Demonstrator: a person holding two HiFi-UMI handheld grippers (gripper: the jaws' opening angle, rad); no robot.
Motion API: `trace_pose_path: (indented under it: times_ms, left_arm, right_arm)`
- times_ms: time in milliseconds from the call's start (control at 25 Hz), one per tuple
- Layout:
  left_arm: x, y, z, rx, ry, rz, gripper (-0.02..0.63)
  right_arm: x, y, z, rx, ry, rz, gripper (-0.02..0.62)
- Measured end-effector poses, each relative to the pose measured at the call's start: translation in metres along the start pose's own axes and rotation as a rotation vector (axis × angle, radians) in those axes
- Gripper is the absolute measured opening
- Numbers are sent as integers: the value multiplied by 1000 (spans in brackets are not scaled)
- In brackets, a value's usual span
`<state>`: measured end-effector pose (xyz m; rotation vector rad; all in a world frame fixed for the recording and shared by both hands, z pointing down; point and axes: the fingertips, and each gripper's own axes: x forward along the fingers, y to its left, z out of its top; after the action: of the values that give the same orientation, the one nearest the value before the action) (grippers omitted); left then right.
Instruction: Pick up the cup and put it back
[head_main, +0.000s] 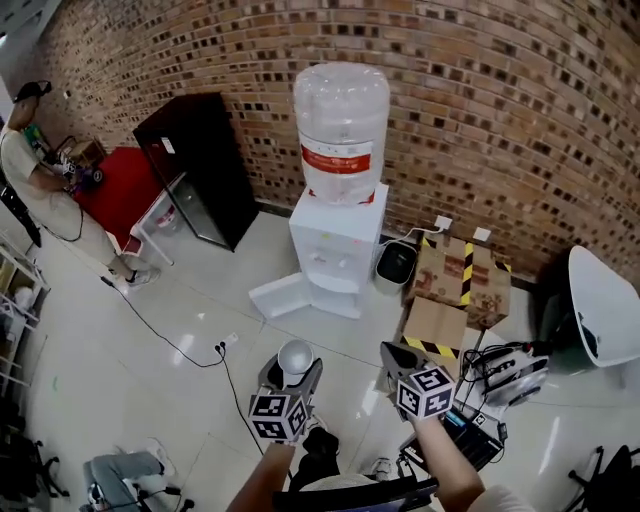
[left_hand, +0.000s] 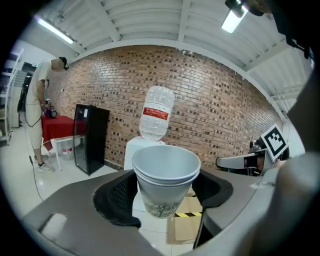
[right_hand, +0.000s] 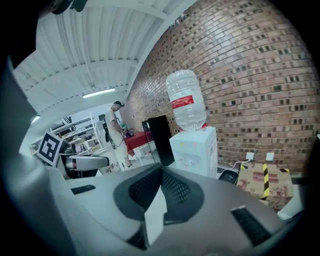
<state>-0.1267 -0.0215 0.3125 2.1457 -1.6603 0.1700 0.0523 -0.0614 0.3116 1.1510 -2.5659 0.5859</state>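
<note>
light: bright ceiling tubes (left_hand: 231, 21) | floor (head_main: 180, 300) glare | edges: fisheye-bent (dark corners)

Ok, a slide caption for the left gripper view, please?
Left gripper jaws hold a paper cup upright, facing the water dispenser against a brick wall.

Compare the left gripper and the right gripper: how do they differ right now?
The left gripper has its jaws spread and clamped on a cup; the right gripper has its jaws meeting at the tips. The left gripper carries a load; the right gripper holds nothing. Both face the water dispenser.
</note>
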Motion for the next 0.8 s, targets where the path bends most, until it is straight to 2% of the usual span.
trace_pose_path:
  times_ms: [240,440,560,800]
  left_arm:
    - [-51,-84,-26,6,-15,26,347]
    - [-86,-131,-40,-5,-33,47,347]
    - [-102,-142,-41,3,-37,51,346]
    - [-123,-134,-40,-1,-57,73,345]
  right_arm:
    - [-92,1,-25,26,-30,53,8]
    - [-142,1,-38,50,-40,75,8]
    - [-156,8,-38,74,-55,82,8]
    - [-167,39,-33,64,-74,109,8]
